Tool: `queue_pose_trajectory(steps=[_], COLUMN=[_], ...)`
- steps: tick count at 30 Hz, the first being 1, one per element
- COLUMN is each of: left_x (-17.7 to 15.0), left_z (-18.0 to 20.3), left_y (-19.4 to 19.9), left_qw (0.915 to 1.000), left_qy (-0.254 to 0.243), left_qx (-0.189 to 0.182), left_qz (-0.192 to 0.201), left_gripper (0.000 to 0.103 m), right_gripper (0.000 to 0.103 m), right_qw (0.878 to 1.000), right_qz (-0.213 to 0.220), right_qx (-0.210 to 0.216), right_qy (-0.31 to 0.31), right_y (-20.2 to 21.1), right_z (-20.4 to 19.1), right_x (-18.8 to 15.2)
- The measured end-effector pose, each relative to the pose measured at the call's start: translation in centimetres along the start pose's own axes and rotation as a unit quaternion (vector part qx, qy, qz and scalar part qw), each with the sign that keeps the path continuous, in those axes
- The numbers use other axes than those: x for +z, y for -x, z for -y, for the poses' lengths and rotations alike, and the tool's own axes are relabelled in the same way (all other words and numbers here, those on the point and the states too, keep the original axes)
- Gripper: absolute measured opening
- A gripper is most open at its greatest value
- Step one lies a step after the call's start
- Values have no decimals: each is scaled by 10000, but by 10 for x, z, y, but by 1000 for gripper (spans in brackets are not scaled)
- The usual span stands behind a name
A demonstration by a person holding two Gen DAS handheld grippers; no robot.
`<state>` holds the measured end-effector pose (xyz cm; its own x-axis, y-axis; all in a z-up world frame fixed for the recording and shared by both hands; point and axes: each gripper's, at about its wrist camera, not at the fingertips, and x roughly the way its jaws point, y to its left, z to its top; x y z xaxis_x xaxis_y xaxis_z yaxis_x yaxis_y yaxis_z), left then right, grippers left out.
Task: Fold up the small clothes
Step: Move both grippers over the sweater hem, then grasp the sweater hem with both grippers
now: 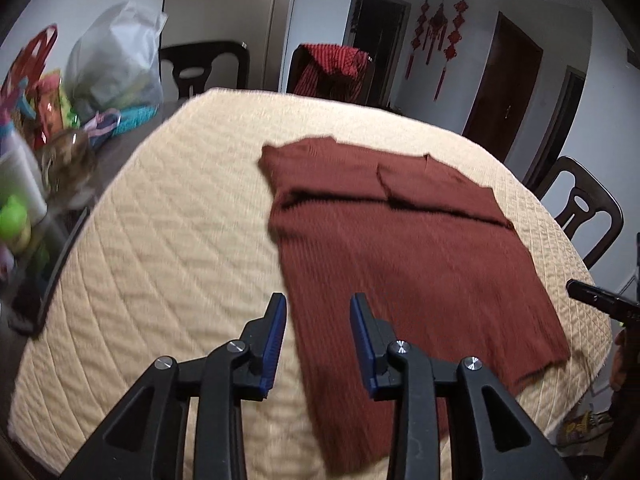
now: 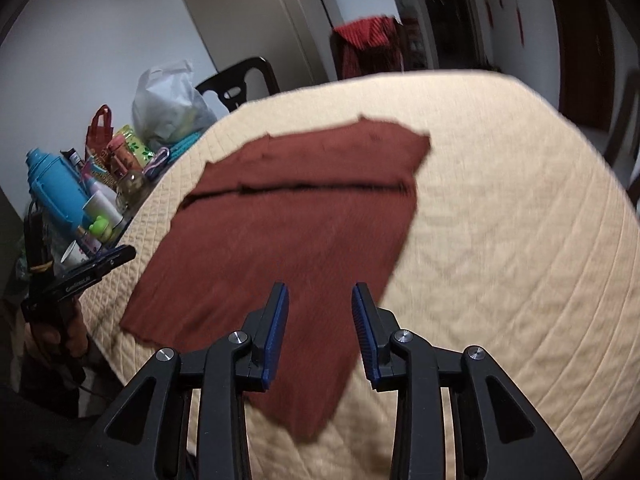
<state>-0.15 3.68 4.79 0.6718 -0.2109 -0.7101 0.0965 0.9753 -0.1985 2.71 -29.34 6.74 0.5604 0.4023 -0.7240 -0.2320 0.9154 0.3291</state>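
Sweater (image 1: 404, 256) hem near quilt (image 1: 168, 240) edge

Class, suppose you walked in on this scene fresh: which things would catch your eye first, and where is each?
A dark red ribbed knit garment lies flat on the cream quilted table cover, its far part already folded over. Two black grippers with blue pads, left gripper and right gripper, hover open above its near edge. A clutter of colourful bottles and bags crowds the table's left side.
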Motion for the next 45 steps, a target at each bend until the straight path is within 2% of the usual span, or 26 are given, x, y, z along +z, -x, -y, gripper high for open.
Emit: queue_pose_trajectory(steps=[6,12,20,22,23,24,30,33,37,45], left_x=[-27,-38,-42,-41,-41,-41,-37,-24,5,73], left_z=[-5,-1,10,11,9,7,2,-3,-5,-6], left_y=[-6,1,0,-2,-3,-3,8,22,37,33], left_qw=[9984,9974,9988,9989,9984,9978,9953,9927,9902,9892], left_qy=[262,423,327,304,360,435,623,736,765,666], left_qx=[-275,-432,-312,-294,-371,-444,-732,-928,-995,-934], left_qz=[-423,-381,-204,-199,-223,-222,-66,218,606,916], left_gripper=[35,35,34,23,14,12,10,10,9,9], right_gripper=[34,35,34,27,15,9,8,8,8,8], right_qw=[9976,9946,9916,9909,9907,9902,9875,9865,9851,9839], right_qz=[-345,-402,-420,-403,-427,-445,-236,-2,326,705], right_qx=[213,495,628,653,639,634,941,1091,1295,1434], right_qy=[-561,-814,-1046,-1102,-1125,-1161,-1242,-1219,-1081,-800], right_y=[-10,-9,-10,-12,-14,-15,-2,11,26,34], right_z=[17,13,9,11,12,14,17,17,13,11], right_x=[-28,-38,-43,-42,-43,-43,-46,-39,-16,54])
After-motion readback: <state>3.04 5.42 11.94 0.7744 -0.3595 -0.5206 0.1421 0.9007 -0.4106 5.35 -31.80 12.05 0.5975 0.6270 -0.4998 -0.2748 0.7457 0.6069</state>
